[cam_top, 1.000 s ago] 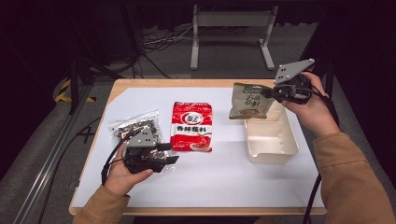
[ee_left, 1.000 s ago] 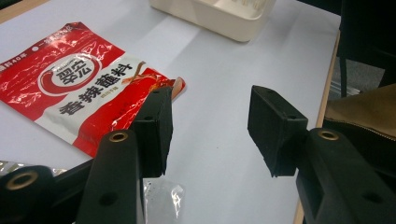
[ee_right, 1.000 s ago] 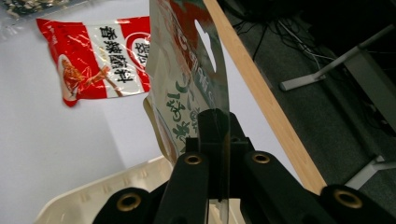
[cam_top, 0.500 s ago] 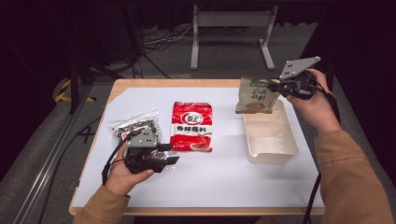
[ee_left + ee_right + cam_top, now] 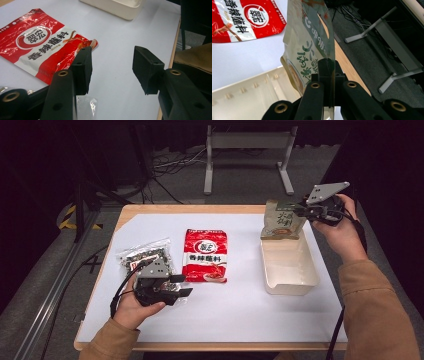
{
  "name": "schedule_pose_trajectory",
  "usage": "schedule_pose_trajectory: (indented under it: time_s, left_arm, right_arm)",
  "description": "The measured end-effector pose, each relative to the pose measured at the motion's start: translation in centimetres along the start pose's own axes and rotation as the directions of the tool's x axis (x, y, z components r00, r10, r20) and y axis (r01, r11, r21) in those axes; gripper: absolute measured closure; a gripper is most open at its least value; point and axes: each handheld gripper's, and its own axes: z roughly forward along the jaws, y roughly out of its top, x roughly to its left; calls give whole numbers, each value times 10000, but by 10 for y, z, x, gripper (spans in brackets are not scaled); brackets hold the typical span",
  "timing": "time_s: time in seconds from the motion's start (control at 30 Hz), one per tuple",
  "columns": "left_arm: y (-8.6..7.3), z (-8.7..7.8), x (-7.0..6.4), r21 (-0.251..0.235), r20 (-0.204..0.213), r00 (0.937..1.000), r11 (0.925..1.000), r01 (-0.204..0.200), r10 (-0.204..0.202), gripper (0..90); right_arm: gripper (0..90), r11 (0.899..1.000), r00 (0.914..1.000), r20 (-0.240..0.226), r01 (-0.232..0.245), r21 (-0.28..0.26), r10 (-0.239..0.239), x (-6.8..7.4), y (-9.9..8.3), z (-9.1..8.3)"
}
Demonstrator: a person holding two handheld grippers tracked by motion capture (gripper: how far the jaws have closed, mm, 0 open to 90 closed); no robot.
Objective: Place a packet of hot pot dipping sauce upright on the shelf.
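Olive-green snack pouch with white lettering is pinched at its edge by the right claw, jaws squeezed tight on the thin plastic, you can see it really well in the right gripper view where the pouch stands up out of the closed jaws. It's hanging in the air, tilted a bit, right above the far end of the cream rectangular plastic tray on the right side of the table. The bottom of the pouch looks like it's about level with the tray's far rim, but I can't tell if it's actually touching.

The left claw is down low near the front left of the table with its jaws spread apart and nothing between them. In the left gripper view both black pads sit wide open over bare white tabletop. Just beside it, toward the middle of the table, lies a flat red seasoning packet with white and black print, its near corner close to the left jaw. Behind the left hand there's a clear bag of dark mixed bits, flat on the table and partly tucked under the claw.

Red packet and tray are well apart, with open white table between them.
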Motion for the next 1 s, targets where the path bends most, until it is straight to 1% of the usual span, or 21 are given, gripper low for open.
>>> schedule_pose_trajectory:
  time_s: [0.2,0.33,0.47,0.6,0.67,0.87,0.97,1.0]
  left_arm:
    - [0,1,0,18,53,10000,10000,16,-16,503]
    - [-1,1,-1,38,54,10000,10000,-4,4,502]
    - [-1,2,0,39,73,10000,10000,-2,2,502]
    - [-1,1,0,34,72,10000,10000,6,-6,502]
    - [-1,1,-1,38,70,10000,10000,4,-5,502]
    - [-1,1,0,51,74,10000,10000,13,-13,502]
    - [-2,0,1,52,83,9999,10000,61,-61,502]
    - [-2,0,1,49,73,10000,10000,49,-49,501]
  right_arm:
    - [900,9996,9994,234,-271,-41,272,-4,-8,4]
    - [900,9996,9986,436,-285,14,284,-5,-12,7]
    - [900,9996,9983,544,-218,167,209,-6,-14,11]
    - [900,9994,9983,538,-244,263,229,-5,-15,15]
    - [900,9995,9979,598,-244,192,232,-5,-16,16]
    - [900,9986,9986,514,-115,510,89,-3,-18,23]
    - [900,9982,9990,439,-109,588,84,-2,-20,28]
    - [900,9980,9990,402,-195,596,171,-1,-21,30]
